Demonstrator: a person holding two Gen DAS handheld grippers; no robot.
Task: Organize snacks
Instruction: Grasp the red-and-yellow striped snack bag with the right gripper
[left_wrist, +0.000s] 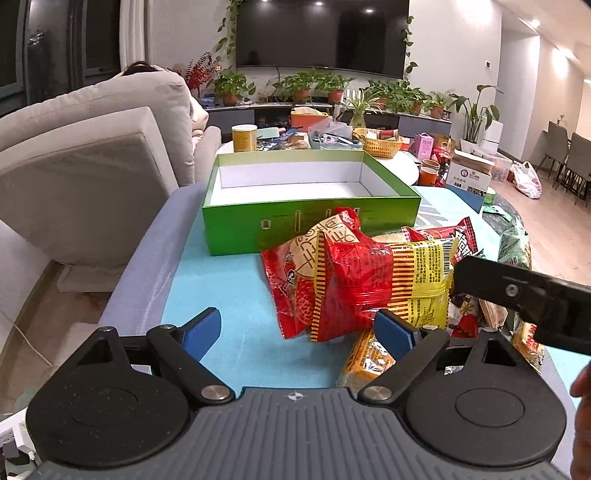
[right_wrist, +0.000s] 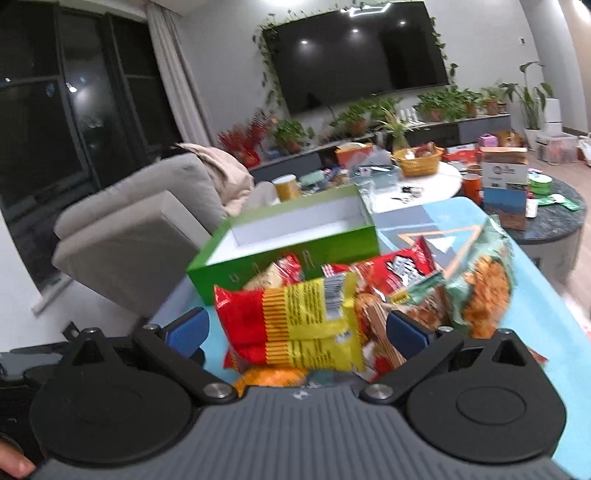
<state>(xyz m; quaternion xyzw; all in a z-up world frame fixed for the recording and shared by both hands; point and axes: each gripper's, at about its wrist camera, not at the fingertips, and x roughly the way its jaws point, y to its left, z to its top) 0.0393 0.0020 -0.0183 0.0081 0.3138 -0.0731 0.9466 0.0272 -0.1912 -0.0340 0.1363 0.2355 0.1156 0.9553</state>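
Observation:
A heap of snack bags lies on the teal cloth (left_wrist: 229, 288) in front of an empty green box (left_wrist: 310, 225) (right_wrist: 221, 273) with a white inside. My left gripper (left_wrist: 301, 332) hangs open at the heap's near left edge, with nothing between its blue pads. A red-and-yellow bag (left_wrist: 406, 280) (right_wrist: 306, 325) tops the heap. My right gripper (right_wrist: 297, 334) stands open around it, and the pads do not visibly press it. One black finger (left_wrist: 480, 277) of that gripper reaches in from the right. A red bag with a round picture (left_wrist: 295, 280), a green bag (right_wrist: 480, 288) and an orange pack (left_wrist: 365, 354) lie around.
A grey sofa (left_wrist: 92, 166) stands to the left of the table. Behind the box are a cluttered white round table (left_wrist: 402, 158) with a yellow basket (right_wrist: 417, 162) and a dark round table (right_wrist: 554, 214) with cartons. A hand (left_wrist: 581, 384) shows at the right edge.

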